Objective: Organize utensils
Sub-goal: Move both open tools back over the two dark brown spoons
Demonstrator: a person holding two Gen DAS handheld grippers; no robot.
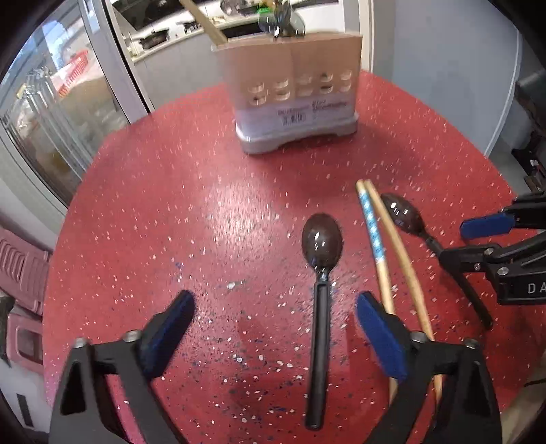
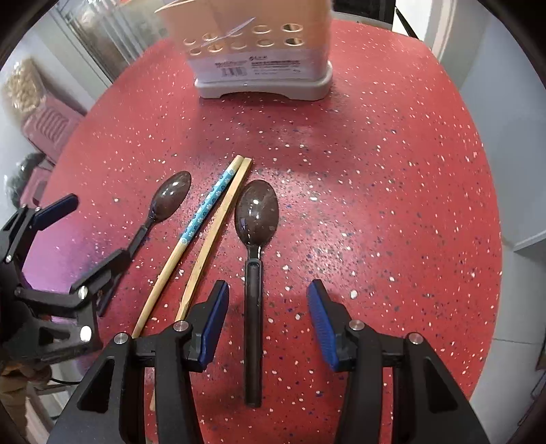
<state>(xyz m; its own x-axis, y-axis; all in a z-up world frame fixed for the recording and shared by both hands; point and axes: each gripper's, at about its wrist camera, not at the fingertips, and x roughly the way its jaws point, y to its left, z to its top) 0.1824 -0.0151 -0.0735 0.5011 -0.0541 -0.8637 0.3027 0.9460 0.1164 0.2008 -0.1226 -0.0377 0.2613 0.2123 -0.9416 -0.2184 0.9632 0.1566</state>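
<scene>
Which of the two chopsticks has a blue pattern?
The left chopstick, nearer the left spoon; the other chopstick beside it is plain wood.

A utensil holder [image 1: 293,92] stands at the far side of the round table [image 1: 170,205], with what seem to be spoons [image 1: 279,20] and a stick [image 1: 204,20] standing in it. Nearer, two spoons lie flat with a pair of chopsticks [image 2: 201,232] between them. The left spoon [image 2: 160,211] lies left of the chopsticks, its handle under the left gripper [image 1: 274,338]. The right spoon [image 2: 254,273] lies just right of them, its handle between the spread fingers of the right gripper [image 2: 268,324]. All point their heads toward the holder.
</scene>
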